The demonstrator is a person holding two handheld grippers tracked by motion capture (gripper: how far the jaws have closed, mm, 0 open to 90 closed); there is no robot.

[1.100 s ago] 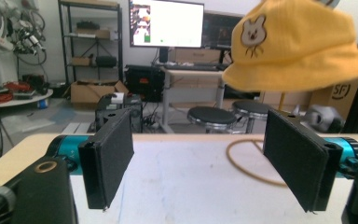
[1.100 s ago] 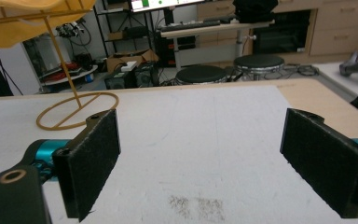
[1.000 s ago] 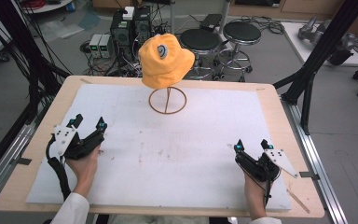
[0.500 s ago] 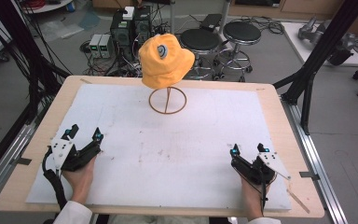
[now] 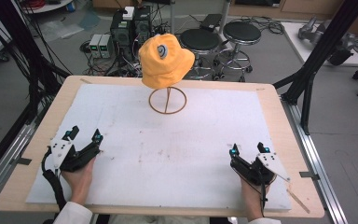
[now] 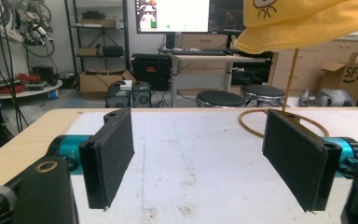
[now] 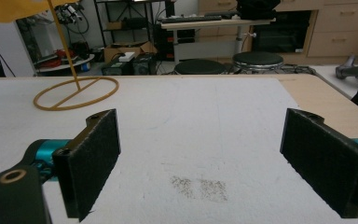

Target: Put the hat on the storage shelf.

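An orange bucket hat [image 5: 165,59] hangs on a thin gold wire stand [image 5: 167,100] at the far middle of the table. In the left gripper view the hat [image 6: 307,23] is at the upper right above the stand's ring [image 6: 256,126]. My left gripper [image 5: 85,135] rests near the front left of the white mat, jaws open and empty [image 6: 200,163]. My right gripper [image 5: 247,150] rests near the front right, jaws also wide open with nothing between them [image 7: 205,158]. The stand's ring [image 7: 74,95] lies far off at the left of the right gripper view.
A white mat [image 5: 177,140] covers most of the wooden table [image 5: 279,112]. Black frame posts stand at both sides. Behind the table are two black stools [image 5: 219,37] and electronics boxes [image 5: 121,32] on the floor.
Both hands drew back a little toward the front edge of the table. The jaws stayed open and the hat stayed on its stand.
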